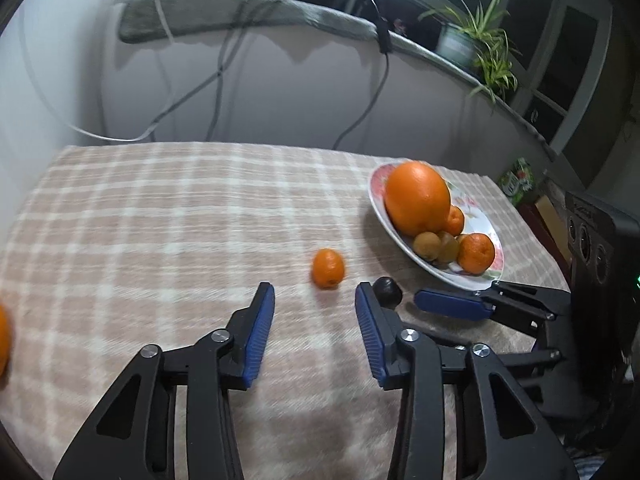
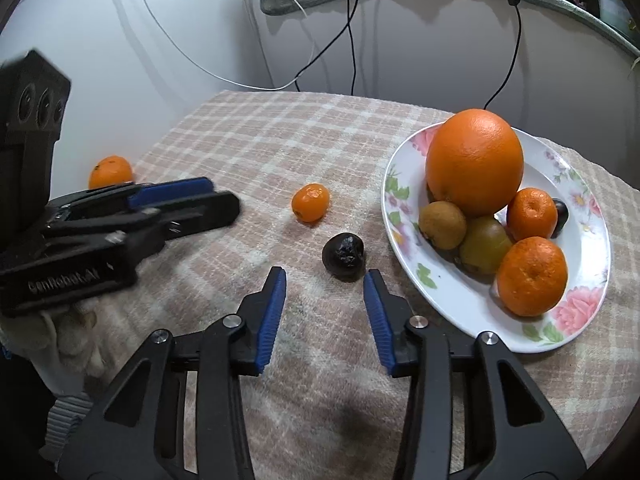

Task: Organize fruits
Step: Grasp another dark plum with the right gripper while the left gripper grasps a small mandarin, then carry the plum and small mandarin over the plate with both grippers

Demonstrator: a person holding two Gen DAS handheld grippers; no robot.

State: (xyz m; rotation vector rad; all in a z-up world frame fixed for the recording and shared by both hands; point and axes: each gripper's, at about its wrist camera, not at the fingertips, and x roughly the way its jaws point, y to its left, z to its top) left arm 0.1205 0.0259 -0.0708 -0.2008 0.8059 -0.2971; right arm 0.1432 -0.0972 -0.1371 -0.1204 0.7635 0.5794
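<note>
Far mandarin [image 2: 110, 171]: left of the right wrist view, on the checked cloth [image 2: 256, 144] near the desk's left edge, just behind the left claw's fingers (in the left wrist view only a sliver of it shows at the left border).
Left claw [image 1: 315, 304]: released, jaws spread wide and holding nothing, low over the cloth in the lower middle of its own view; in the right wrist view it lies at middle left, blurred.
Small mandarin [image 1: 328, 268]: on the cloth just beyond the gap between the left claw's fingertips, apart from both; centre of the right wrist view, left of the plate.
Dark fruit [image 2: 343, 256]: lower centre of the right wrist view, on the cloth just ahead of the right claw's tips, nearer the right-hand finger; partly hidden behind the left claw's right finger in the left wrist view.
Right claw [image 2: 325, 276]: released, jaws apart, empty, hovering low over the cloth beside the plate's near rim.
Plate [image 2: 580, 320]: white, flowered, on the right of the desk.
Large orange [image 2: 474, 162]: piled on top at the plate's far side.
Plate's other fruit: two mandarins, two brownish-green fruits and a dark one (half hidden) below and right of the large orange.
Potted plant [image 1: 476, 40]: upper right, on the ledge.
</note>
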